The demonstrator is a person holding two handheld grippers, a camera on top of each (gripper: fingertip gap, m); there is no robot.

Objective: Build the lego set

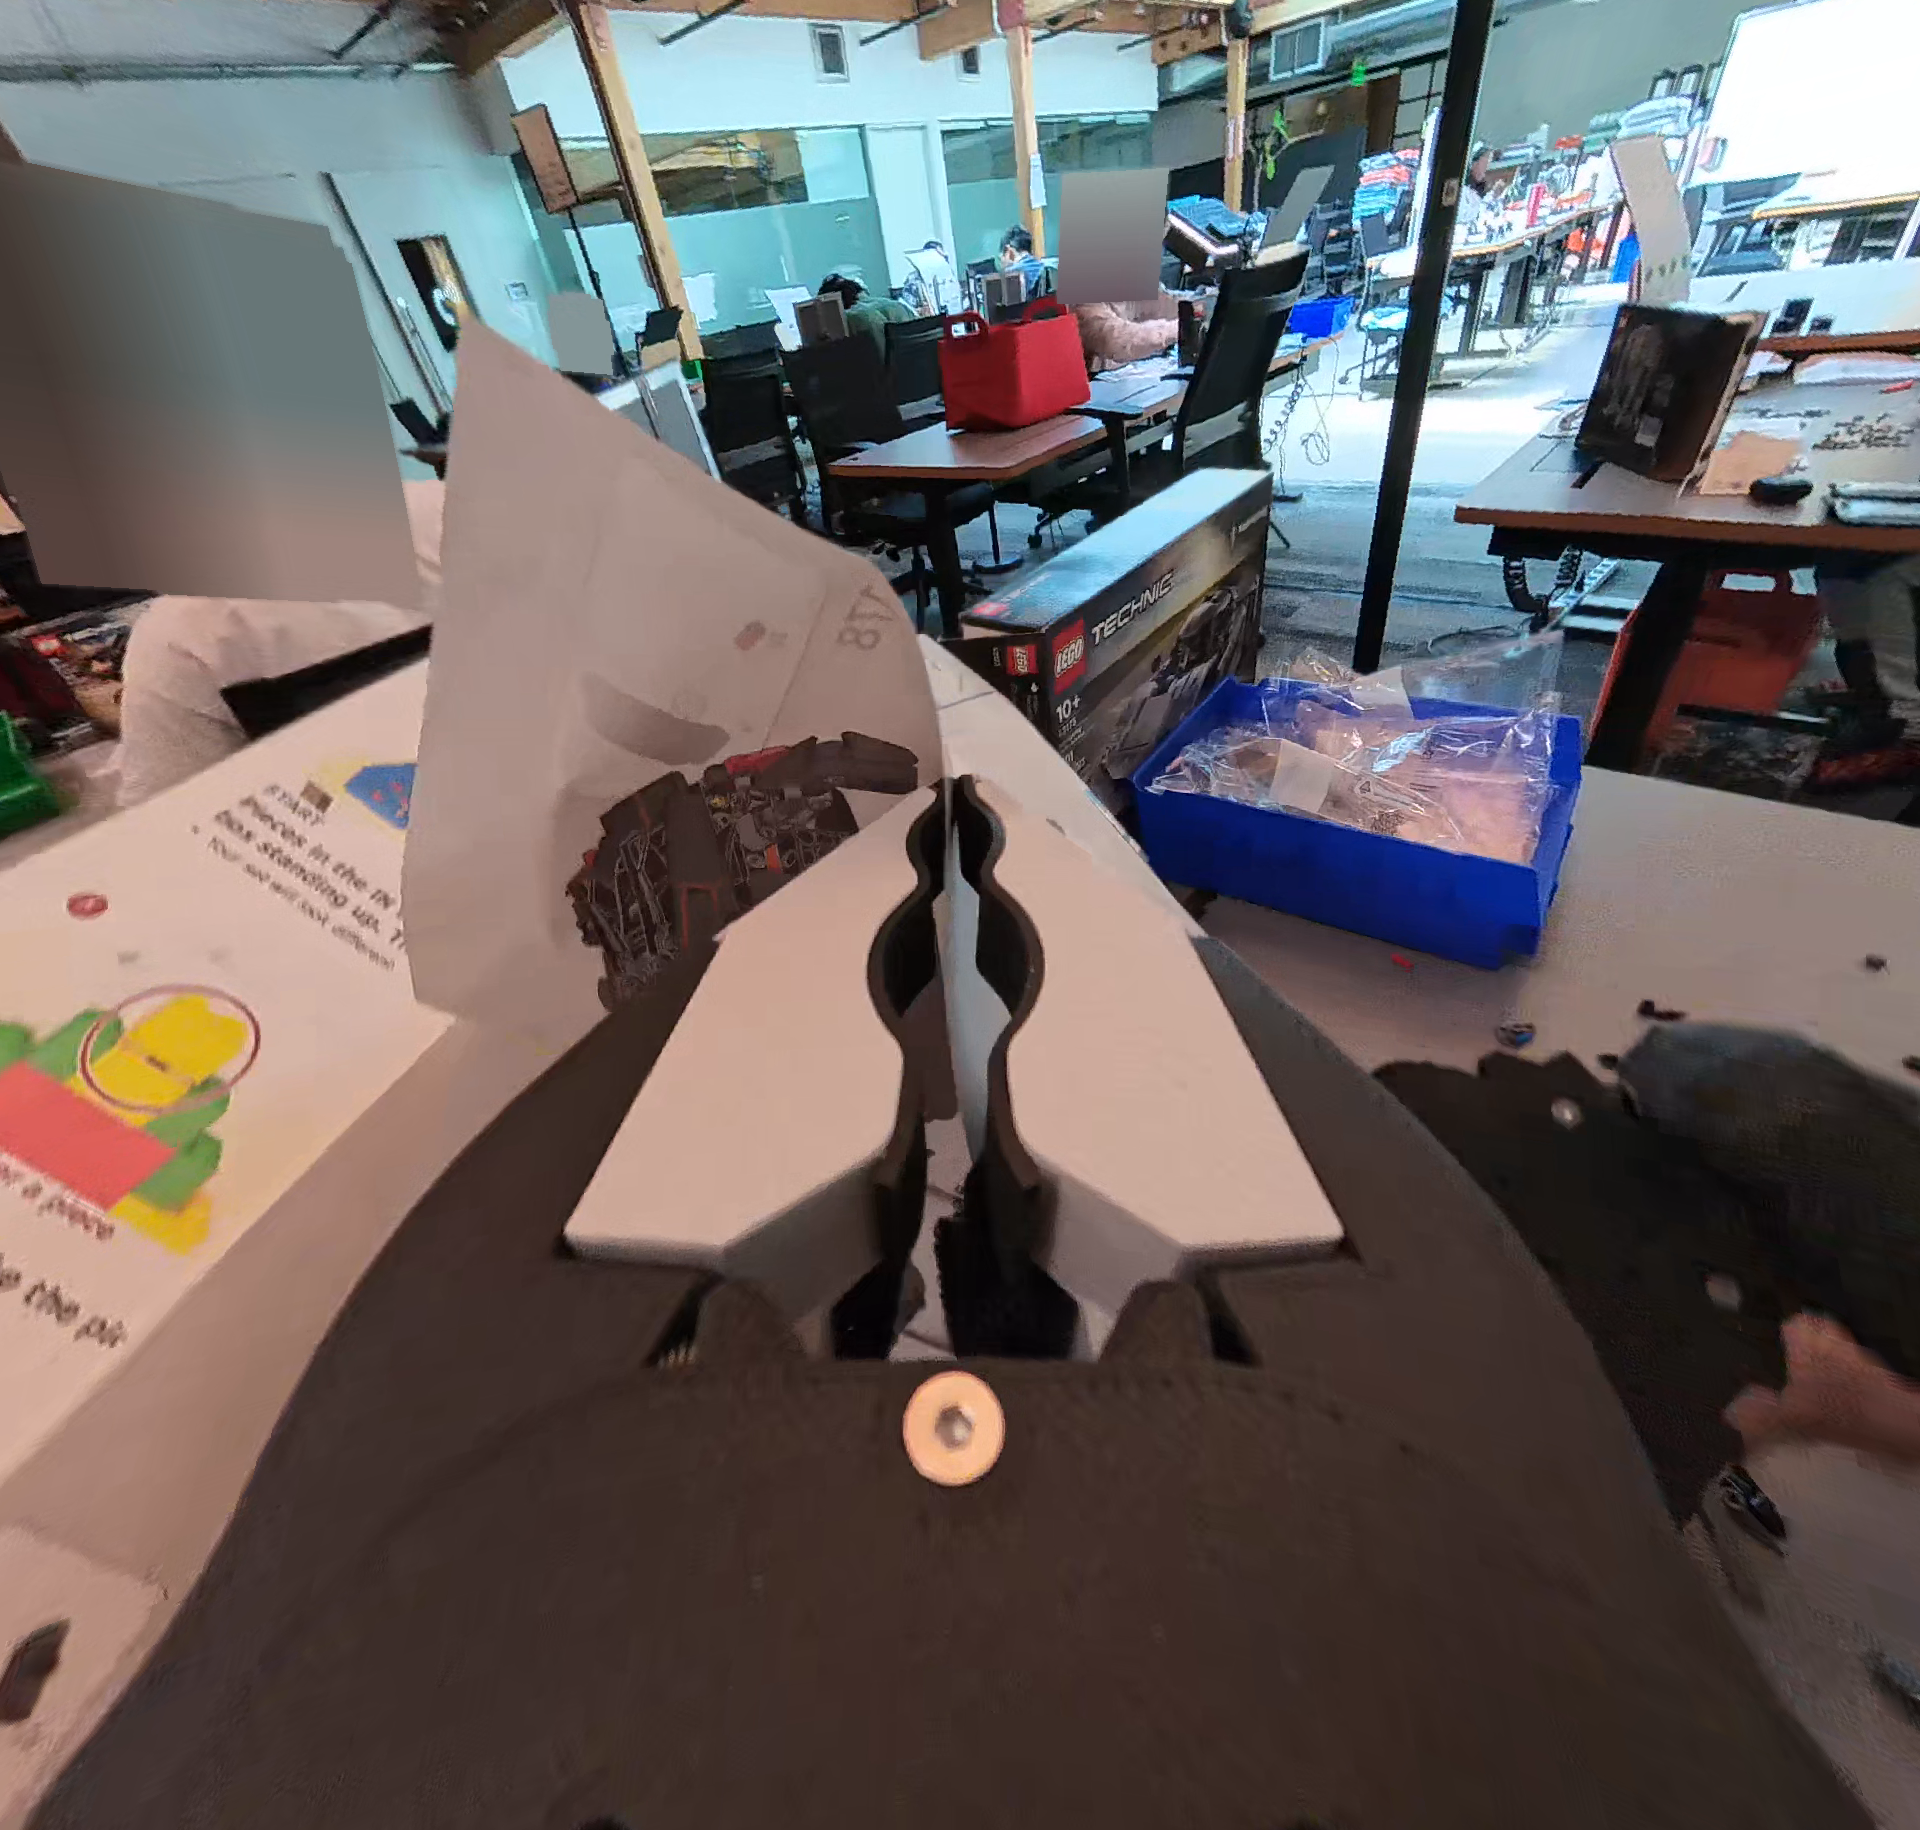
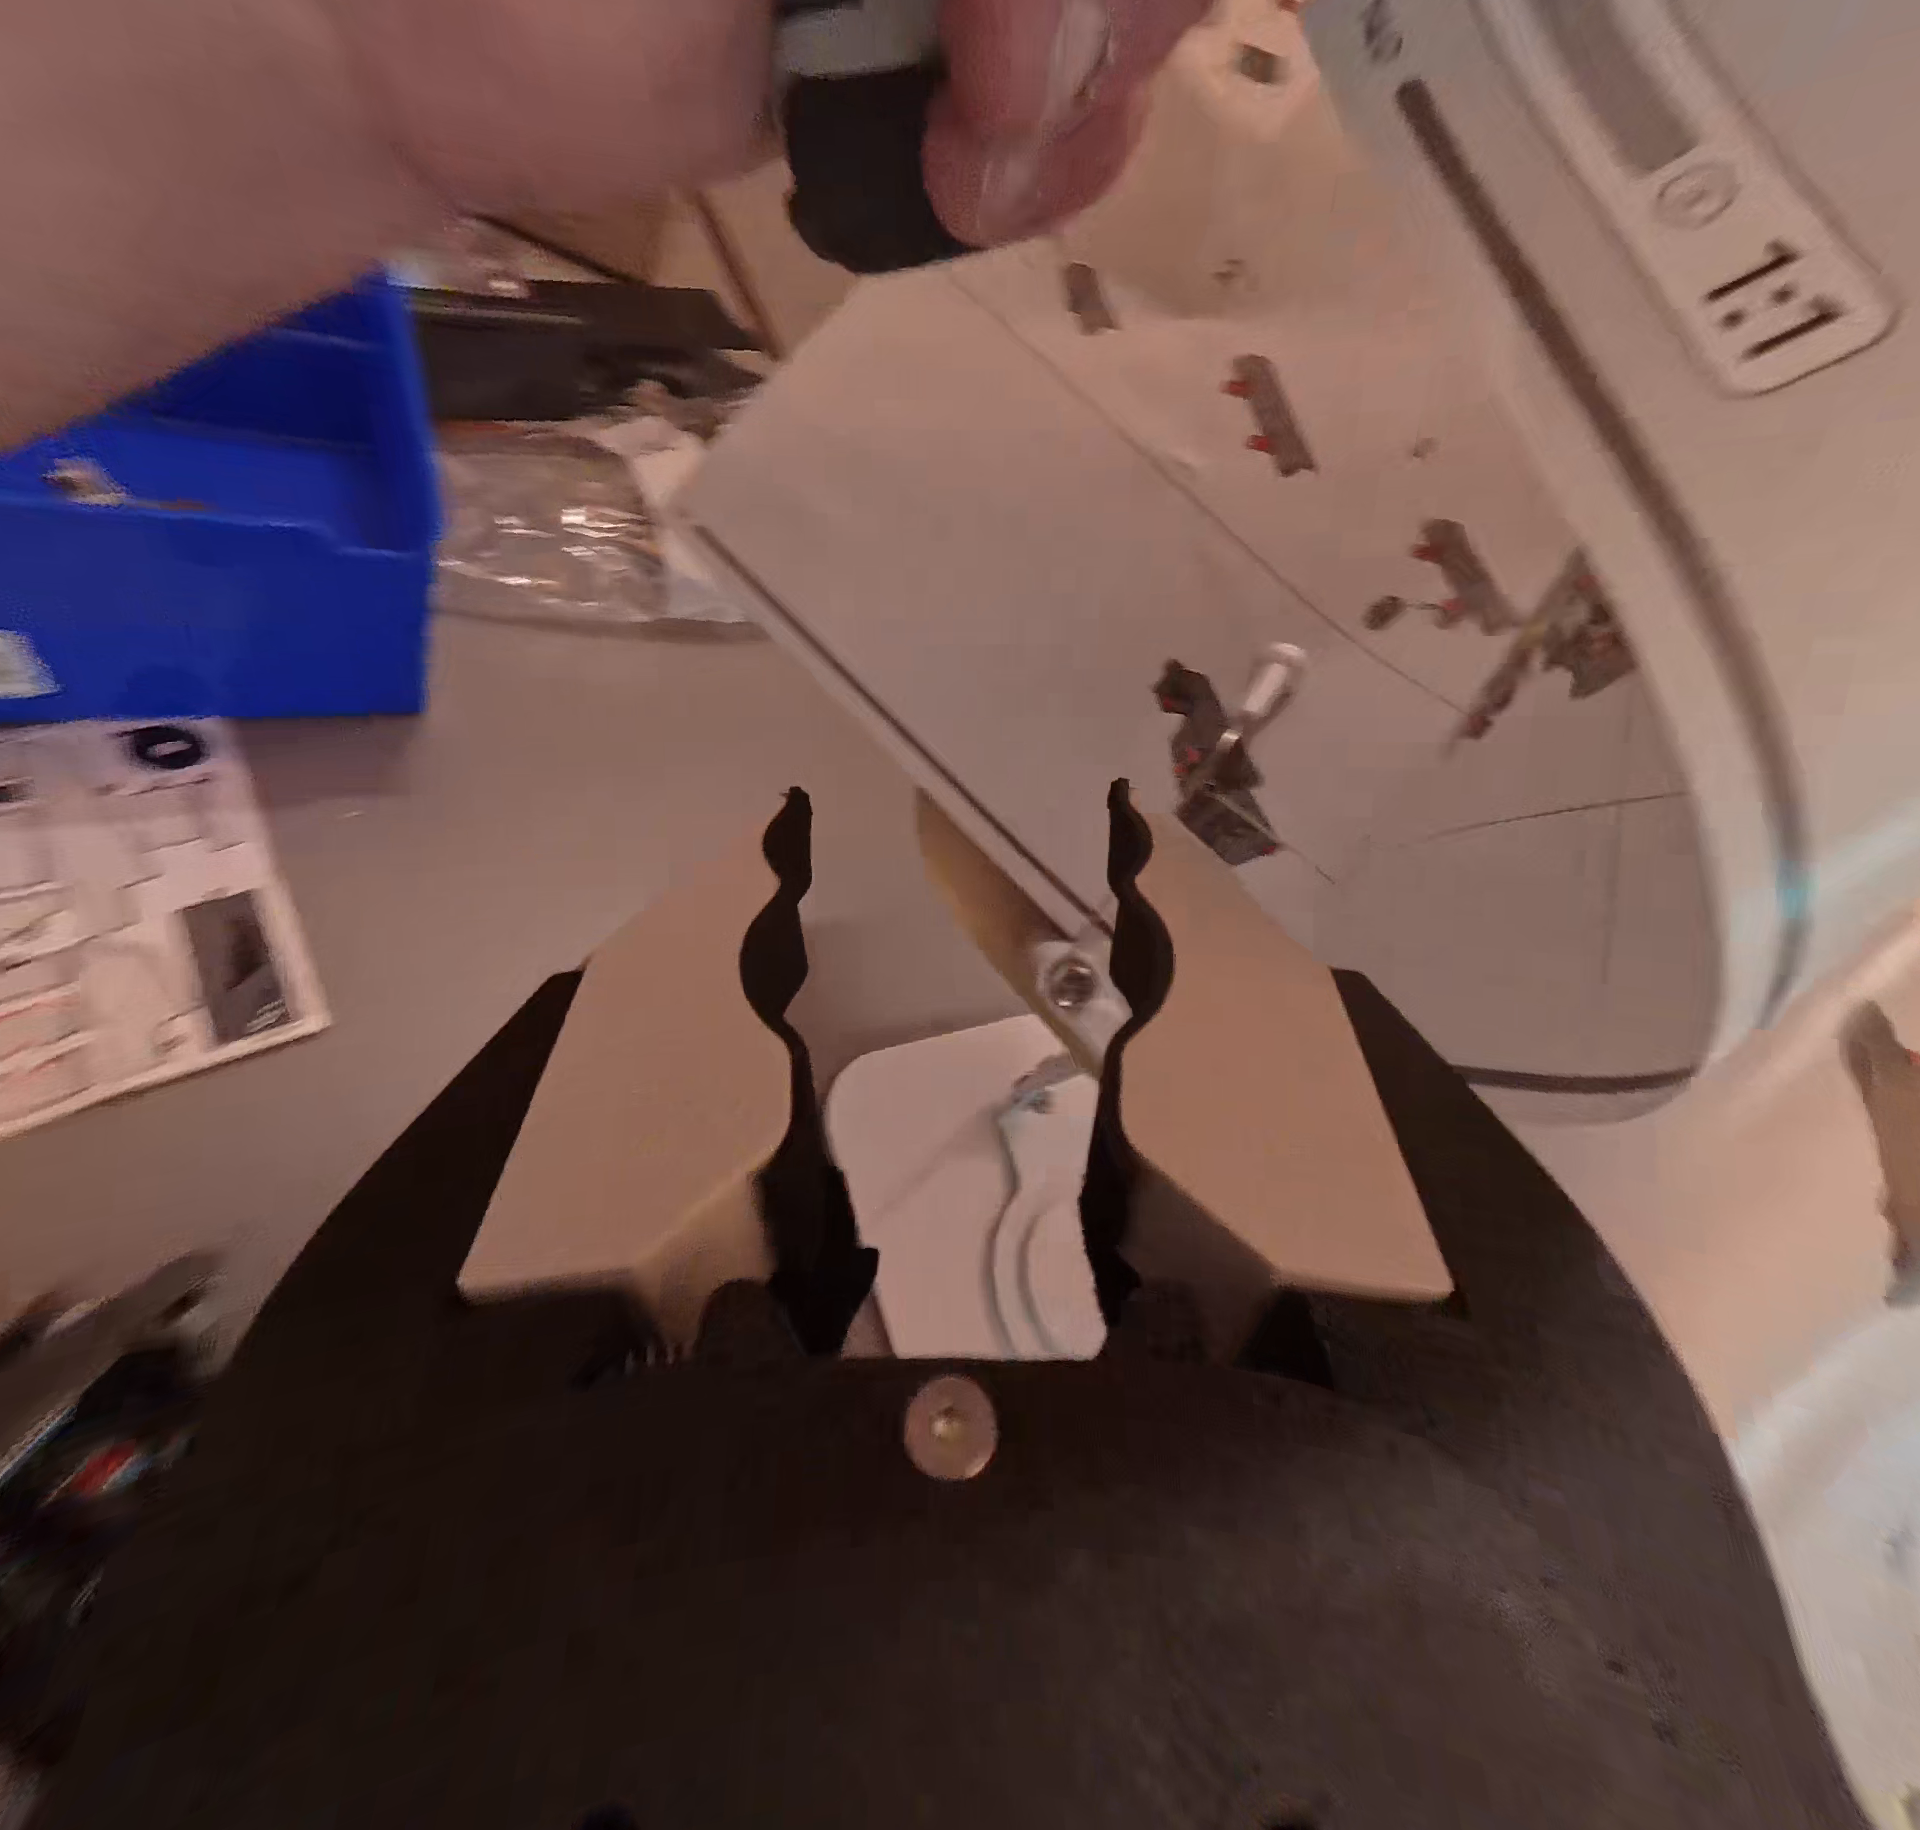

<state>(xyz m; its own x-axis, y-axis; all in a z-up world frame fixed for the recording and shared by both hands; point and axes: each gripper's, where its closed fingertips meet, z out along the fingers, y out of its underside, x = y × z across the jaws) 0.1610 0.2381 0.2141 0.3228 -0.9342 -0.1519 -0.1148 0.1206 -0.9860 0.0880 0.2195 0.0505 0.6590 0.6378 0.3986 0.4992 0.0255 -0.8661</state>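
Two grippers are working our Lego build: our left gripper (image 1: 951,793) is pinching a lifted page (image 1: 665,637) of the instruction booklet (image 2: 1195,492), while our right gripper (image 2: 951,804) is hovering spread beside the blue bin (image 2: 239,533).

White instruction-booklet page (image 1: 665,700) stands curled upright, apparently mid-turn, printed side inward.

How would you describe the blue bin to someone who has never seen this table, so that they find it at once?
Look at the grey table and follow it to its far edge, in front of the dark toy box. There sits the blue bin, a low open plastic tray filled with clear crinkled bags. It is the only bright blue thing there.
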